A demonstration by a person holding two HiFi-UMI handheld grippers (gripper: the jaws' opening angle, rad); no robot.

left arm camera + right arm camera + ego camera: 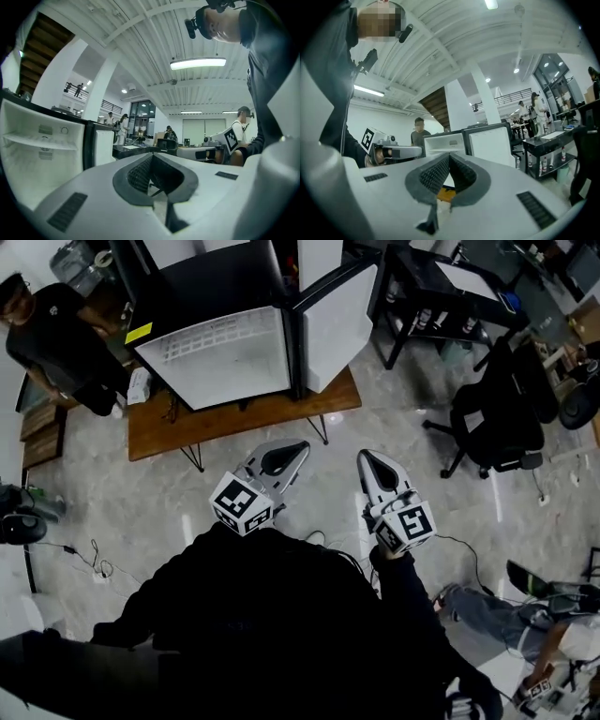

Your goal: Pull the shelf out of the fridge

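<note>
A small black fridge [211, 357] stands on a low wooden table [234, 420], its door [337, 324] swung open to the right and its white inside showing. A white shelf [40, 141] crosses that inside in the left gripper view. Both grippers hang level over the floor, well short of the fridge. My left gripper [300, 445] is shut and holds nothing; its tips [152, 156] meet. To its right, my right gripper [365, 457] is also shut and holds nothing, and points at the fridge [444, 143] in its own view, with its tips [449, 156] together.
A person in black [56, 338] stands left of the fridge. A black office chair [497, 413] and a black table [441, 282] are at the right. Cables [94, 561] lie on the floor at the left. Another person sits at the lower right [506, 620].
</note>
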